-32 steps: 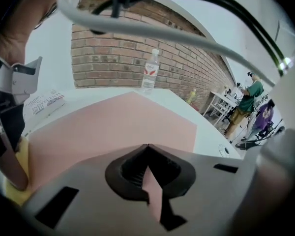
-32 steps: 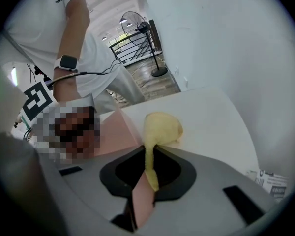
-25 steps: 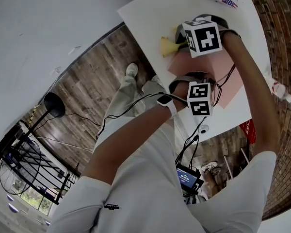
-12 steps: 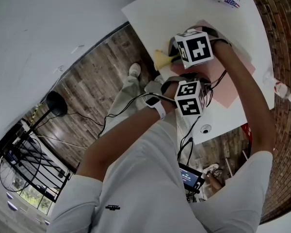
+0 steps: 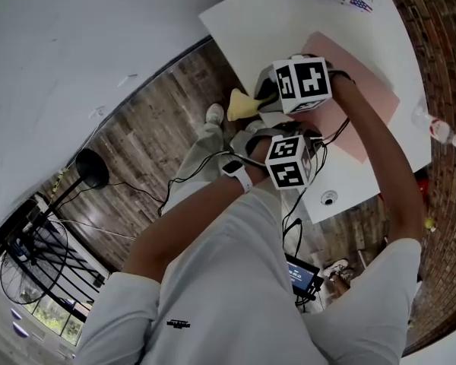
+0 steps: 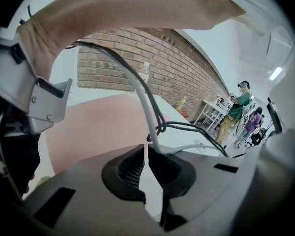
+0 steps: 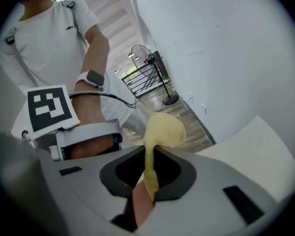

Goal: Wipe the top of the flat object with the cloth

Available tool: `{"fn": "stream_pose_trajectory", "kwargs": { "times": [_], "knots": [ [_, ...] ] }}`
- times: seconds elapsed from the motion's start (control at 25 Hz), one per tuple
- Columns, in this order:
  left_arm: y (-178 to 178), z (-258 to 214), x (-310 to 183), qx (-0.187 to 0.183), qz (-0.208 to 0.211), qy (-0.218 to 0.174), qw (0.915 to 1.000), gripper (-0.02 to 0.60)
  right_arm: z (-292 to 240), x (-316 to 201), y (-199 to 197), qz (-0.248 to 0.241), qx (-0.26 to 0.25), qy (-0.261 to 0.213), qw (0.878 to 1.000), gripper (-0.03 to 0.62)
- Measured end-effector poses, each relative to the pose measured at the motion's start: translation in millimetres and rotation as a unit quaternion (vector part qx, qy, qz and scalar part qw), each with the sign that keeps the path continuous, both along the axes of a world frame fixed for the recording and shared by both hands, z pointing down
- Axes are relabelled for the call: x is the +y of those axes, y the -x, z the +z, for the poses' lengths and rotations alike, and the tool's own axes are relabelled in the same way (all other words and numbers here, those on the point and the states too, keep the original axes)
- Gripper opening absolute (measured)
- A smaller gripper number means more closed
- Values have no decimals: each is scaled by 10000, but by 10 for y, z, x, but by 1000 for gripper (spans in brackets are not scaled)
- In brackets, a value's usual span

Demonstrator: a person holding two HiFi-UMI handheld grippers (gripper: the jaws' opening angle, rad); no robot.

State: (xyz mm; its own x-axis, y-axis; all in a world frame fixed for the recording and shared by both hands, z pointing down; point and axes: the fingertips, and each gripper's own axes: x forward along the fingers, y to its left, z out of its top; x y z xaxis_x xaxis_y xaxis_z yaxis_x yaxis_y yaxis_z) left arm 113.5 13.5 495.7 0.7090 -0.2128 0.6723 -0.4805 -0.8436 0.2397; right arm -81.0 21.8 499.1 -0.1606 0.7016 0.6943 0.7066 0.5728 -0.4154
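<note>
The jaws of the right gripper [image 7: 148, 173] pinch a yellow cloth [image 7: 162, 131]. Its loose end bulges out ahead of them, past the edge of the white counter [image 5: 266, 29] and over the wooden floor [image 5: 159, 120]. The left gripper [image 6: 145, 168] has its jaws pressed almost together on nothing, with only a thin slit of counter showing between them. The flat pink sheet [image 5: 368, 97] lies on the counter under and behind both grippers and stretches toward the counter's far side. Since the cloth is off the sheet's near edge, the next stroke probably calls for the right gripper to draw it back across the sheet.
</note>
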Motion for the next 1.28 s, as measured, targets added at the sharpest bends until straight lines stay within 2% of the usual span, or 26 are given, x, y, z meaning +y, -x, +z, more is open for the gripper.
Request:
{"fn": "stream_pose_trajectory", "kwargs": {
  "times": [0.2,0.4,0.48,0.6,0.76,0.96,1.08,1.28],
  "knots": [
    [126,-184,172,55,186,-123,9997,18,-320,21,86,764,-264,143,9966,51],
    [284,-412,345,-5,299,-266,9992,18,-671,148,153,1540,-694,212,9854,50],
    [380,-542,388,53,257,-244,9994,17,-846,152,201,1934,-971,169,9761,49],
    [523,-747,457,122,149,-179,9997,17,-1117,118,264,2645,-1433,153,9536,50],
    [654,-1076,579,289,136,-346,9989,17,-1484,40,258,3606,-2030,111,9103,51],
    [850,-1415,709,398,196,-620,9971,17,-1984,-55,47,4641,-2888,-96,8373,49],
    [1012,-1571,736,417,106,-795,9959,17,-2213,-34,-131,5099,-3150,-278,8000,49],
    [1266,-1791,676,446,-241,-958,9941,17,-2650,30,-432,5856,-3546,-593,7265,50]
  ]
}}
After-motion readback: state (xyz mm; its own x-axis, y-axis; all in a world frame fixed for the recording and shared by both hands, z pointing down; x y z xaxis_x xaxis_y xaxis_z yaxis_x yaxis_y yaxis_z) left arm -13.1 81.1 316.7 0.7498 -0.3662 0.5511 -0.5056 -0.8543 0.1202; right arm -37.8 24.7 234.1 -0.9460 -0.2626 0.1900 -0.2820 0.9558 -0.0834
